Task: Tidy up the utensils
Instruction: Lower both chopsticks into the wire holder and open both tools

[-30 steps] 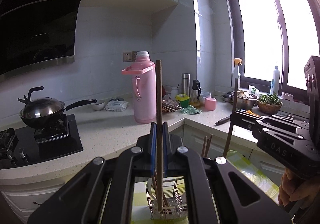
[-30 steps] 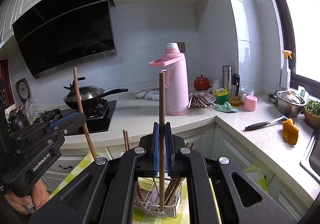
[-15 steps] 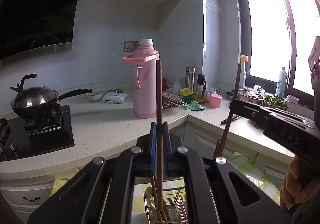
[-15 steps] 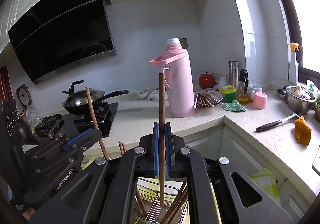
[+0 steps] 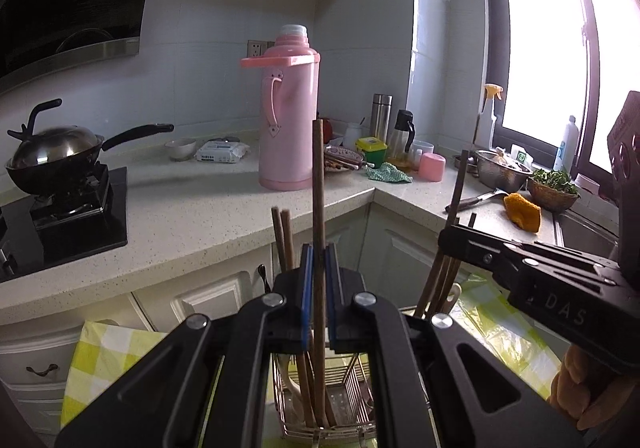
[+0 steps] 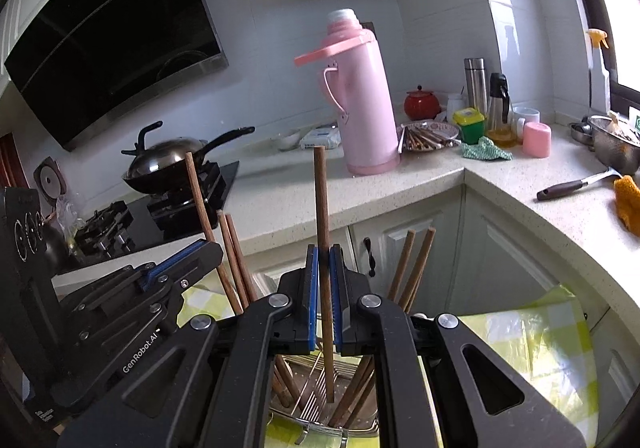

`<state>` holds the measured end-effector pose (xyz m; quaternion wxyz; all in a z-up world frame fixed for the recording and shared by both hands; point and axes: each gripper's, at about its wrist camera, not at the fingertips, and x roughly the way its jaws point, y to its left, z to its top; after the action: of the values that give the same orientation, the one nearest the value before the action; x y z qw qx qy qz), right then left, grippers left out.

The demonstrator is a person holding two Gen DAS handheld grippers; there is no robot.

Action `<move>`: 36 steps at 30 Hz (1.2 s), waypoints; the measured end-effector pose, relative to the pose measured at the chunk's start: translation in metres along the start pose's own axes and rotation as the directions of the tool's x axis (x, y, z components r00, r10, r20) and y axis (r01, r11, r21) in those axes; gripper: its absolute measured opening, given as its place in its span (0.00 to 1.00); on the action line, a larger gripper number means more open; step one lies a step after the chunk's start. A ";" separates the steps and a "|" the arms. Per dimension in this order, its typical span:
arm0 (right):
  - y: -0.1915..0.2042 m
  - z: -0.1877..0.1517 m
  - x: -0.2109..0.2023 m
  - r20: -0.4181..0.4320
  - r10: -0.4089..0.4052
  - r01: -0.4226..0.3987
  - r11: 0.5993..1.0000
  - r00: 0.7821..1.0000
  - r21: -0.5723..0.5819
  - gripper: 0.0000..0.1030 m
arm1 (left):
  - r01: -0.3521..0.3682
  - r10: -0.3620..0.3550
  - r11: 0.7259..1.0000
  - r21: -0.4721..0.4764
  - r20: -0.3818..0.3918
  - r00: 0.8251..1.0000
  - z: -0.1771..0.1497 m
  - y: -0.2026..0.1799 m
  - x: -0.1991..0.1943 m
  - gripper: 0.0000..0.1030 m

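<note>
Left wrist view: the left gripper [image 5: 316, 300] sits low in the centre of the frame, its blue pads clenched on one upright brown chopstick [image 5: 318, 208].
Left chopstick position: its lower end reaches down into the wire utensil rack [image 5: 360, 384] at the bottom centre, among other sticks already standing there; whether the tip touches the rack floor cannot be told.
Right wrist view: the right gripper [image 6: 325, 300] is likewise clamped on a second chopstick [image 6: 322, 200], held vertical at frame centre.
Right chopstick position: its tip hangs inside the rack's wire basket [image 6: 308, 400], apparently just above the bottom wires.
Why held upright: a vertical stick, gripped partway along its length, can drop straight into a narrow compartment without snagging its neighbours, so my guess is that each hand is lining up a release.
Why both together: the two grippers appear in each other's views, at the right edge of the left view and the left edge of the right view, so both serve the same rack.
Look of the chopsticks: plain, slim, reddish-brown wood, square-cut at the top, unmarked.
Sticks already stowed: two pairs [image 6: 236, 260] lean outward at either side of the rack.
Rack setting: it stands on a yellow-green checked cloth [image 6: 532, 332].
Stage, as judged: insertion nearly done, letting go not yet.
</note>
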<state>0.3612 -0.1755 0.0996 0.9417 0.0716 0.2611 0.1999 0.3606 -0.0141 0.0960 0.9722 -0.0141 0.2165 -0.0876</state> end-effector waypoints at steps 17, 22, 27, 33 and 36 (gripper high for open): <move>-0.016 -0.038 0.032 -0.102 -0.040 0.038 0.999 0.994 -0.023 0.09 | -0.035 0.037 0.999 0.033 -0.041 0.998 -0.044 0.004 0.017 0.07; -0.019 -0.039 0.026 -0.093 -0.059 0.058 0.998 0.994 -0.014 0.12 | -0.040 0.041 0.999 0.014 -0.043 0.998 -0.043 0.011 0.011 0.07; -0.018 -0.040 0.006 -0.060 -0.040 0.039 0.999 0.997 -0.022 0.46 | -0.029 0.030 0.999 0.032 -0.022 0.999 -0.037 0.013 -0.007 0.10; -0.014 -0.041 -0.015 -0.033 -0.045 0.045 0.999 0.998 -0.011 0.51 | -0.037 0.037 0.999 0.031 -0.005 0.999 -0.033 0.010 -0.028 0.20; -0.009 -0.046 -0.032 -0.013 -0.056 0.055 0.998 0.998 -0.025 0.51 | -0.041 0.041 0.999 0.029 0.011 0.999 -0.034 0.011 -0.044 0.27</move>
<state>0.3157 -0.1956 0.0730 0.9458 0.0513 0.2672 0.1772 0.3086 0.0044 0.0825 0.9750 0.0041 0.2104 -0.0708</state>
